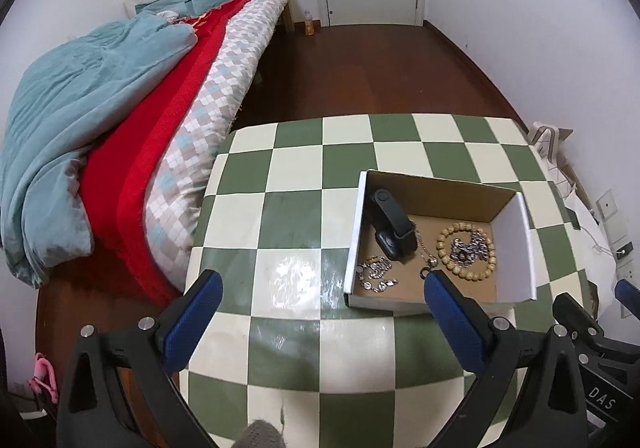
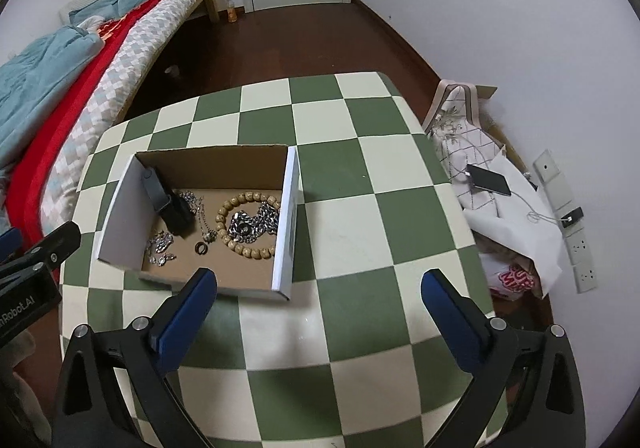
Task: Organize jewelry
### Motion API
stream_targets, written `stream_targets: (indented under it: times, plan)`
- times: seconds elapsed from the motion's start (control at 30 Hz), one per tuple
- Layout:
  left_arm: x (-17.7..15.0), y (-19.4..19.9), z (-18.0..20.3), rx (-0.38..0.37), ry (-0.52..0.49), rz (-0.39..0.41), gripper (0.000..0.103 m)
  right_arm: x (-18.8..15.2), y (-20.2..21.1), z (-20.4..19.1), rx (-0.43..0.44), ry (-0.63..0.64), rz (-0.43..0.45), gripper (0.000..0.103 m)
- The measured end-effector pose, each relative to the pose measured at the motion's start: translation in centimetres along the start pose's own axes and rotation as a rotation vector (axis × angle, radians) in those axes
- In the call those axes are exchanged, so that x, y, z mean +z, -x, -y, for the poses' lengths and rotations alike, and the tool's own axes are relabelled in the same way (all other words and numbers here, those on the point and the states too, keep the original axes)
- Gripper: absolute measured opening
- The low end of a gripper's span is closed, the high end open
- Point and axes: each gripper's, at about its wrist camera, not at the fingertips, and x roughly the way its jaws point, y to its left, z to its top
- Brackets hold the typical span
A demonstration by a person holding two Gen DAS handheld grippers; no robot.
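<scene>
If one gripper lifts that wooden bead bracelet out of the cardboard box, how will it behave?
The wooden bead bracelet is probably floppy: separate round beads strung in a loop, so it should droop from one pinch. It looks light. The silver chain heaped inside the loop may snag and lift with it. Smooth beads could slip between the pads.

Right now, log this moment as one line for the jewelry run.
left tongs: open, empty | right tongs: open, empty | cardboard box: holds bead bracelet, black watch, chains | table: no loose jewelry seen
</scene>
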Motion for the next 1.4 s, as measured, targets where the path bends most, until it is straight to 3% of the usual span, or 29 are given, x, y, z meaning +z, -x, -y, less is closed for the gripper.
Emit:
stream_targets:
  times: [0.3,0.87,1.4]
  plan:
    - [-2.1,6.9,0.0,-0.027,0.013,0.079,0.103,-1.7,5.7,0.7,-0.016,0.013,0.055,0.103]
    - [-6.1,20.6,-1.8,-0.084,0.029,0.217,0.103,-7.7,22.0,2.1,-0.011,0.034,0.225,0.103]
    - [-9.3,26.5,-1.9,-0.128,0.011,0.221,0.103,-10.8,31.4,3.1,-0.012,0.035,0.321,0.103]
